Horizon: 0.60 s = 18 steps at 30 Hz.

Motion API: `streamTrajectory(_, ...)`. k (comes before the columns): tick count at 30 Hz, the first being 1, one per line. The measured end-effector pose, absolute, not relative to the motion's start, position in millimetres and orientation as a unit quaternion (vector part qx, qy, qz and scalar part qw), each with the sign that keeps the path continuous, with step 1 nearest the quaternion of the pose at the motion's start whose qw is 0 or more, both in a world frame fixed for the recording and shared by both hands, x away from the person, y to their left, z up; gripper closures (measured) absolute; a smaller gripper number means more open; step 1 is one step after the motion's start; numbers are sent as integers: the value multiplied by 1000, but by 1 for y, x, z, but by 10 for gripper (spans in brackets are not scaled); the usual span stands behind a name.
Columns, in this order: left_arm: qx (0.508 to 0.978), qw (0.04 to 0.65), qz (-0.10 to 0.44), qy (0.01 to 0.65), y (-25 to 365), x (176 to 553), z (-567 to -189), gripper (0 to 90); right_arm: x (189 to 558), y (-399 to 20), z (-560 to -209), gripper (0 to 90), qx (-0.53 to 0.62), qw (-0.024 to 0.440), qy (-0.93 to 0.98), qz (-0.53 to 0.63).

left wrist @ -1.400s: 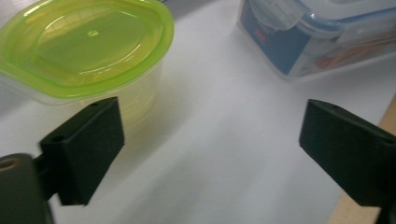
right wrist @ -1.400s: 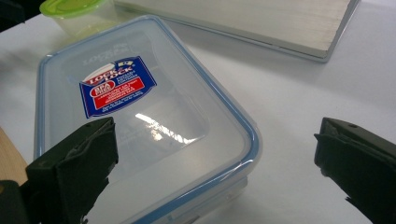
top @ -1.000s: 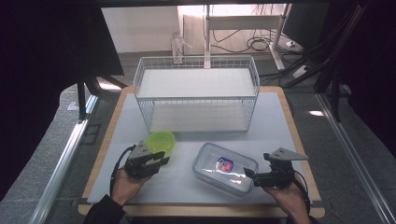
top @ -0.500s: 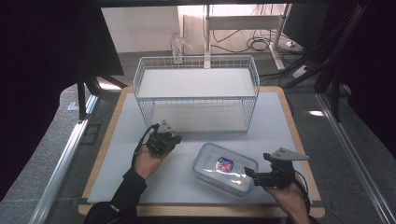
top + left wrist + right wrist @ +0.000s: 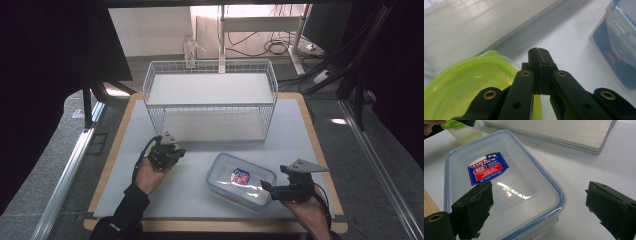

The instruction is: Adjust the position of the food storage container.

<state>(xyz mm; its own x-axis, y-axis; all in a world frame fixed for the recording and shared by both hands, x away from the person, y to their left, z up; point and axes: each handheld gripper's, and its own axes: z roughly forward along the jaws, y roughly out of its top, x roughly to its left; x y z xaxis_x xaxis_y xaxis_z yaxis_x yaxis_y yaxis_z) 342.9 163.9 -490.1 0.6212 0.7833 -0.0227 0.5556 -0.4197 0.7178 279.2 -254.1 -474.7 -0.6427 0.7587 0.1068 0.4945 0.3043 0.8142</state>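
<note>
The left gripper's [image 5: 539,53] fingers [image 5: 535,56] are closed tight on the rim of the green container [image 5: 466,82], a thin lip of translucent plastic pinched between the pads. In the high view the left gripper [image 5: 167,152] stands on the desk [image 5: 310,135] just in front of the wire basket [image 5: 210,90], with the green container tucked under the hand. The container looks light and a little flexible, so a rim pinch should carry it, though the smooth wall could swivel or slip if it is tilted; a bite deep on the lip is the safer hold.

The right gripper's [image 5: 549,205] fingers [image 5: 474,207] stand wide apart, gripping nothing, one over the near end of the clear lidded box [image 5: 506,182], the other beyond its corner. This box lies near the front of the desk, between the two hands. It seems stiff, light and glossy; taking it across its short side, below the blue-edged lid, would likely hold best.
</note>
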Motion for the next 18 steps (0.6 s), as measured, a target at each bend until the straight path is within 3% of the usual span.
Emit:
streamTrajectory(9, 821, 336, 167, 431, 190, 336, -499, 900, 279, -253, -475, 88, 393, 151, 795, 436)
streamTrajectory(15, 811, 369, 169, 422, 187, 330, -492, 900, 277, -254, -472, 153, 392, 155, 795, 436)
streamTrajectory(16, 810, 382, 169, 412, 183, 325, -490, 899, 275, -257, -468, 258, 392, 154, 794, 438)
streamTrajectory(17, 810, 382, 169, 412, 183, 325, -490, 899, 275, -257, -468, 258, 392, 154, 794, 438)
streamTrajectory(18, 810, 396, 166, 400, 175, 319, -488, 898, 272, -260, -464, 363, 392, 152, 796, 436)
